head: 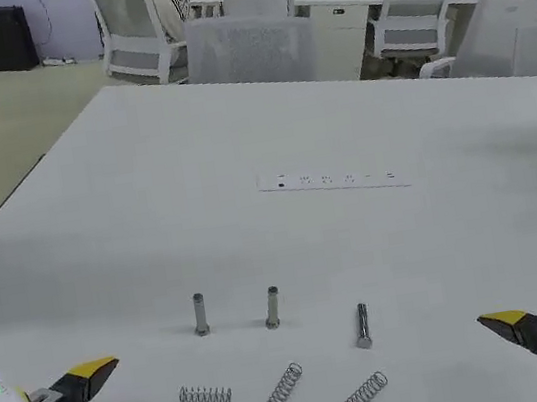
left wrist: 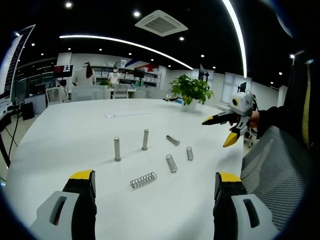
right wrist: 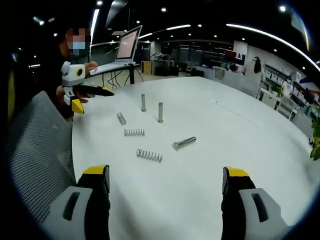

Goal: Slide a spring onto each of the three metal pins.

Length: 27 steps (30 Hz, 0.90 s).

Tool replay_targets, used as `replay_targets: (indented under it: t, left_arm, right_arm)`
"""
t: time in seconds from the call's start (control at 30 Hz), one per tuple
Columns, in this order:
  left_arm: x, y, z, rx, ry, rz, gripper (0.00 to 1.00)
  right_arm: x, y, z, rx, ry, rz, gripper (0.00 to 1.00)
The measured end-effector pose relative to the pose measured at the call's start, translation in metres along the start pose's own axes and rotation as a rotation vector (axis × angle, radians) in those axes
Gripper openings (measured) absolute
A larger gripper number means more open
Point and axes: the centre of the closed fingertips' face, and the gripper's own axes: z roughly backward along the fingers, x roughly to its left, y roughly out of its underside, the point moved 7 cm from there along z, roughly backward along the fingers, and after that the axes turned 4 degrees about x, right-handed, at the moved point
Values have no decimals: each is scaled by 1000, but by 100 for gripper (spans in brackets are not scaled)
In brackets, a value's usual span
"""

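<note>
Table (head: 240, 145): white and wide; all the task's parts sit toward its near edge
Left pin (head: 199, 313): upright on its wider end, the pin closest to the table's left edge
Middle pin (head: 272, 307): upright, beside the left pin and apart from it
Right pin (head: 363, 325): on its side, shaft pointing toward the far edge, the pin closest to the right edge, apart from the middle pin
Left spring (head: 205, 396): flat on the table between the left pin and the near edge, lying along that edge, touching no pin
Middle spring (head: 284, 387): flat and slanted, on the near-edge side of the middle pin, apart from it
Right spring (head: 365, 393): flat and slanted, on the near-edge side of the right pin, apart from it
Left gripper (left wrist: 155, 176): jaws spread wide with nothing between them; at the near edge toward the left corner, yellow tips aimed across at the springs, well apart from them
Right gripper (right wrist: 165, 172): jaws spread wide, holding nothing; at the near edge toward the right corner, tips aimed in at the springs, well apart from them
Socket strip (head: 333, 180): set flat in the table, between the pins and the far edge
Chairs (head: 251, 50): mesh-backed, along the far edge
</note>
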Motion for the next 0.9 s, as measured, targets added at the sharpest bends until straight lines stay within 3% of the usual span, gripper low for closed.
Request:
replay_targets:
  t: [0.9]
  left_arm:
    - [0, -3, -5, 5, 18, -9, 97]
  right_arm:
    - [-4, 2, 1, 3, 17, -12, 92]
